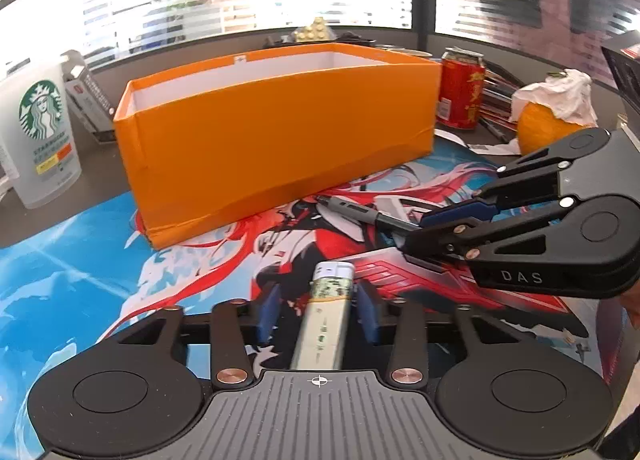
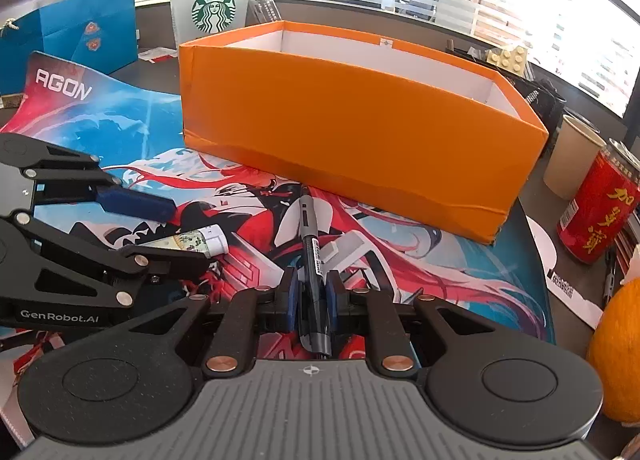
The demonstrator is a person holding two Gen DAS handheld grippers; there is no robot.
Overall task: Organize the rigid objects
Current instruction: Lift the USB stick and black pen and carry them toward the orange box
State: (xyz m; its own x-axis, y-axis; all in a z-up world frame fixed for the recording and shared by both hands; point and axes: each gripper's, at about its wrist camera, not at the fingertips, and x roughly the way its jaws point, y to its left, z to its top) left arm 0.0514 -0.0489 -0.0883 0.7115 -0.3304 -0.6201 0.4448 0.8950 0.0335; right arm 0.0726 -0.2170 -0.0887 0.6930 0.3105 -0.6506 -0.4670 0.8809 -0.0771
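Seen from the left wrist, the left gripper (image 1: 316, 310) straddled a lighter (image 1: 325, 316) lying on the printed desk mat (image 1: 72, 280), its blue pads (image 1: 267, 312) beside the lighter with slight gaps showing, in front of the orange box (image 1: 272, 132). From the right wrist, the right gripper (image 2: 314, 298) was clamped on a dark marker pen (image 2: 313, 260) pointing toward the box (image 2: 360, 132), the lighter (image 2: 192, 242) to its left.

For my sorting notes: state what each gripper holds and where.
Right gripper clamps the pen near its rear end. The lighter sits between the left gripper's pads, but a firm hold cannot be told.
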